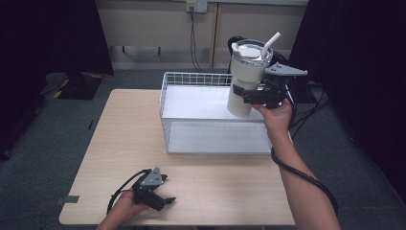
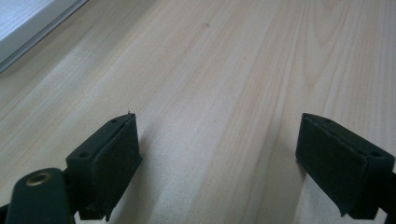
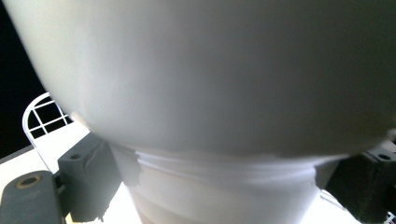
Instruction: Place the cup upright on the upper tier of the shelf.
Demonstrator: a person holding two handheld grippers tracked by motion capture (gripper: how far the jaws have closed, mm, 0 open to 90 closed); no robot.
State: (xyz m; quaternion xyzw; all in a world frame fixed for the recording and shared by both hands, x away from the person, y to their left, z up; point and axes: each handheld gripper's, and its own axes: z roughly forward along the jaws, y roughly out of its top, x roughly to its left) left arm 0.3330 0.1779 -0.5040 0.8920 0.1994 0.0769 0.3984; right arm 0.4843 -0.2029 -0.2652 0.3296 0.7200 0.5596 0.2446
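Note:
A cream tumbler (image 1: 245,79) with a clear lid and a white straw (image 1: 271,44) stands upright over the right part of a white wire basket (image 1: 191,79). My right gripper (image 1: 249,96) is shut on the tumbler's narrow lower body; whether its base touches the basket floor I cannot tell. In the right gripper view the tumbler (image 3: 224,84) looms close between the two black pads (image 3: 86,182). My left gripper (image 1: 165,199) rests low over the table near its front edge, open, with bare wood between its pads (image 2: 112,158).
The light wooden table (image 1: 215,187) has the basket at its back right; the basket's rim (image 2: 32,32) shows in the left gripper view. Grey carpet, black curtains, a wall socket and cables lie beyond the table.

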